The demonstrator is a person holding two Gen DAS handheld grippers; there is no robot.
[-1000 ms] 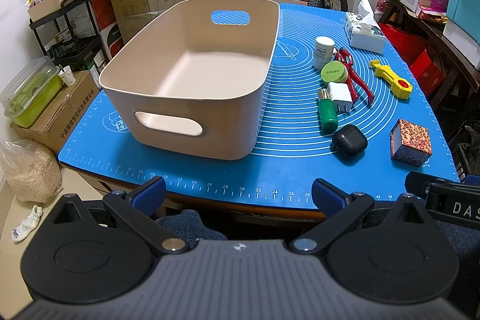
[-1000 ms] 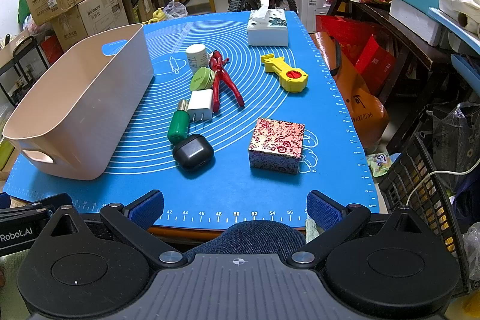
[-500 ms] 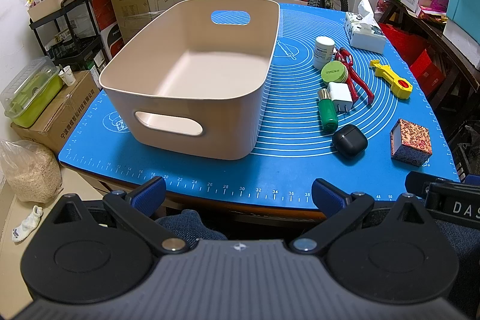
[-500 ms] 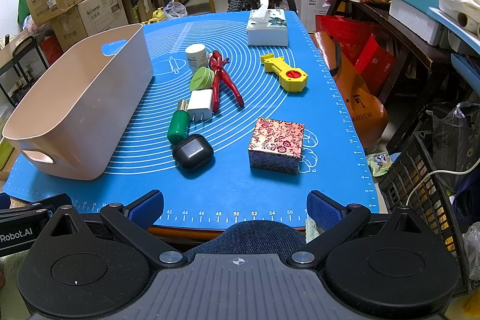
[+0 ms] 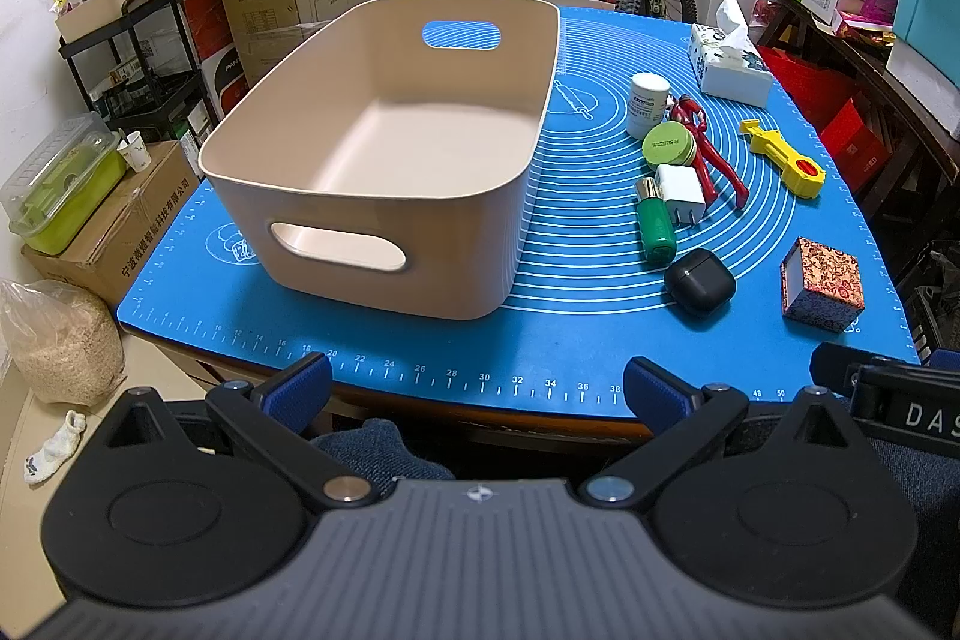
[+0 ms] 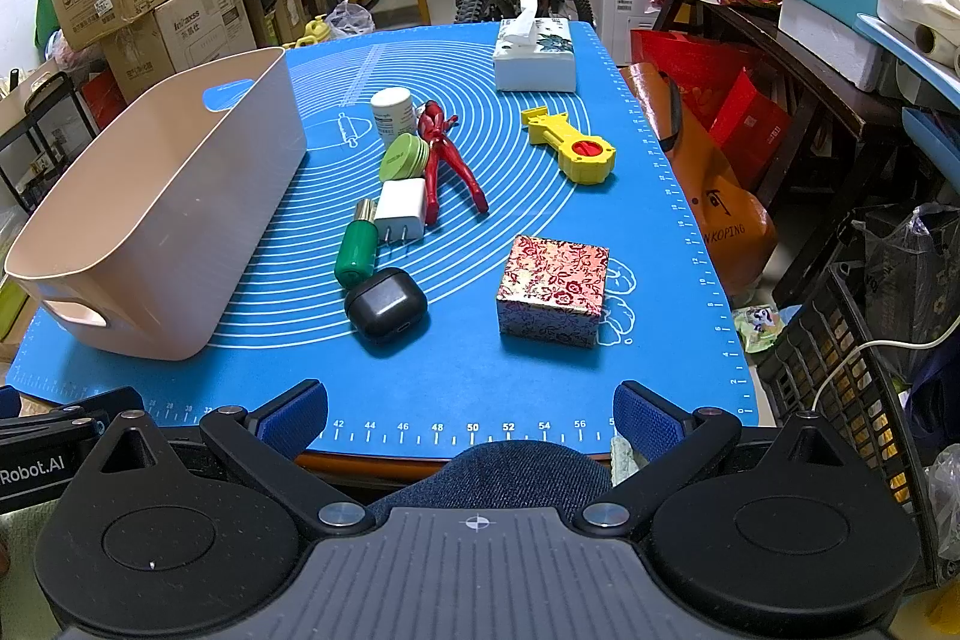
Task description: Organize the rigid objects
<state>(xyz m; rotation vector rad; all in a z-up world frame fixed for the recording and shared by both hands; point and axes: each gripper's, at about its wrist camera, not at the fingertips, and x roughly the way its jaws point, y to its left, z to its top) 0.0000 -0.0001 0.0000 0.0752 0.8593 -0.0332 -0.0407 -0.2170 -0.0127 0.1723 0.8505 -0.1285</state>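
— Nothing shifted since a second ago: both views unchanged, every item in the same spot.

— Agreed. Beige bin (image 5: pixel 384 196) sitting on the left half of the blue mat (image 5: pixel 540 358), smooth matte plastic, rounded corners, oval handle slots at both ends; long axis running away from the near edge, interior bare.

— Just right of it, a tight cluster: white cylindrical bottle (image 6: pixel 393 114) upright at the far end, then round green tin (image 6: pixel 403 157), red figurine (image 6: pixel 447 157) lying with legs pointing toward the near edge, white charger plug (image 6: pixel 401 210) prongs toward the near edge.

— Glossy green tube (image 6: pixel 357 247) lying lengthwise beside the plug, gold cap at the far end; black rounded earbud case (image 6: pixel 387 304) touching its near end.

— Further right, square floral-patterned box (image 6: pixel 555 295) standing apart, and yellow plastic tool (image 6: pixel 570 145) with red disc, lying diagonally. White tissue box (image 6: pixel 534 58) at the far edge.

— Left gripper (image 5: pixel 477 391) held short of the mat's near edge, blue-padded jaws spread wide, nothing between.

— Right gripper (image 6: pixel 471 415) likewise, jaws wide apart and empty.
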